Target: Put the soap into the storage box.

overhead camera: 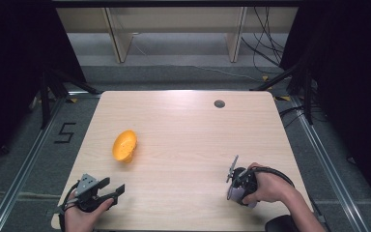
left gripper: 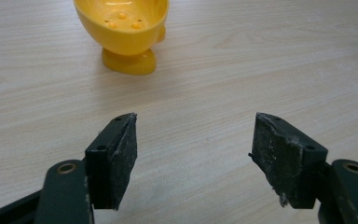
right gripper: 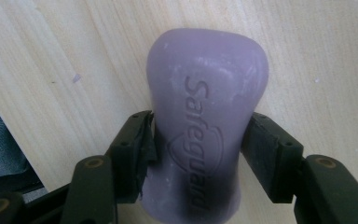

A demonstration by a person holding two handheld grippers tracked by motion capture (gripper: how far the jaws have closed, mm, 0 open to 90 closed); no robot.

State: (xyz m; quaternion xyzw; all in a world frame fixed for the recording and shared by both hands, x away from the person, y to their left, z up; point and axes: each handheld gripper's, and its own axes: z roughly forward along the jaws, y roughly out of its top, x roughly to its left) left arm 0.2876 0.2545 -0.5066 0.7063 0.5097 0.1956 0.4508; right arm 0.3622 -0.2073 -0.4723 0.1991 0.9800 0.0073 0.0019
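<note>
A yellow soap dish [overhead camera: 124, 145] with drain holes lies tipped on the left half of the wooden table [overhead camera: 188, 125]. In the left gripper view the soap dish [left gripper: 123, 28] sits a short way ahead of my left gripper [left gripper: 194, 122], which is open with nothing between its pads. That left gripper [overhead camera: 115, 185] rests near the front left corner. My right gripper [right gripper: 201, 119] is shut on the narrow waist of a purple soap bar [right gripper: 207, 70] stamped "Safeguard". The bar lies against the table. From above, the right gripper [overhead camera: 244, 183] and the soap [overhead camera: 233, 194] are at the front right.
A grey cable hole [overhead camera: 219, 103] is set in the table's far right part. The table's edge [right gripper: 9, 121] runs close to the soap on the left of the right gripper view. Wooden shelf legs [overhead camera: 118, 38] and cables [overhead camera: 265, 43] stand beyond the table.
</note>
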